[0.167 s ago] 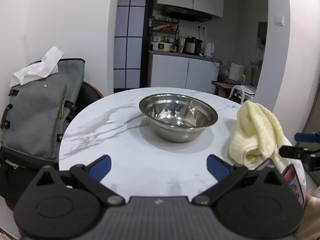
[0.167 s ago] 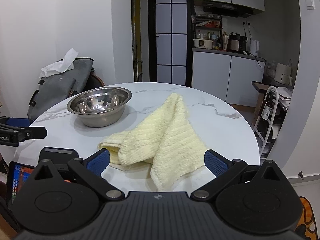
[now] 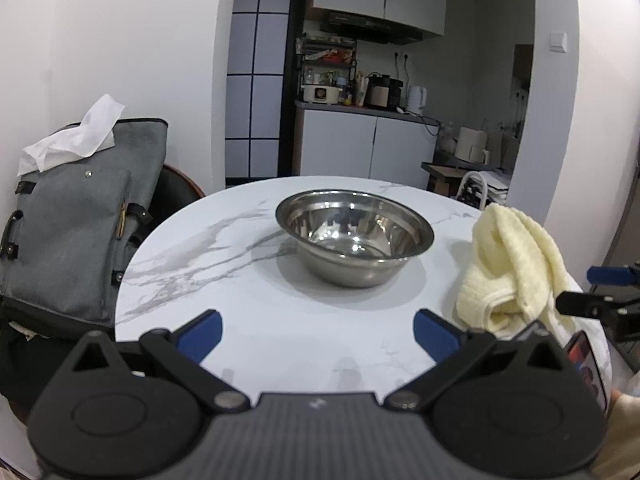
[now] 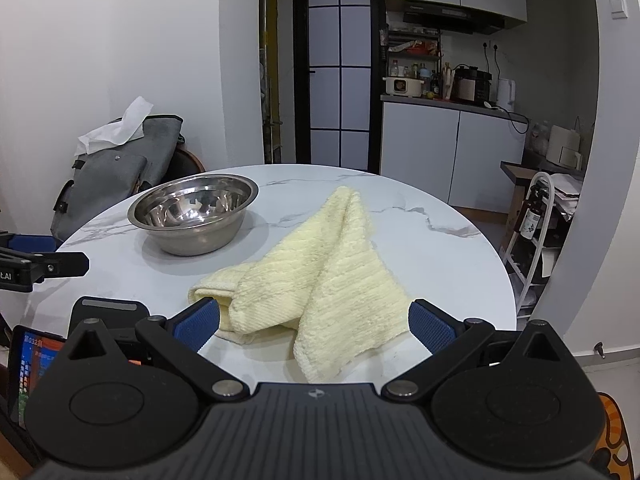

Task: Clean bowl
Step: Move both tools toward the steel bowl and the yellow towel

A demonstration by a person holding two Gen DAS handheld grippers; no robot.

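Clutter is sparse on the round white marble table [image 3: 192, 280]: a grey fabric backpack [image 3: 76, 216] topped with white tissue stands beyond its edge. Left gripper [image 3: 318, 330] has its jaws spread wide, empty, the shiny steel bowl [image 3: 354, 236] straight ahead. Right gripper [image 4: 314, 322] is likewise wide open; the crumpled pale-yellow cloth [image 4: 320, 276] lies between its fingertips, ungripped.

White "t.AI" on left tongs [image 4: 44, 266] body.
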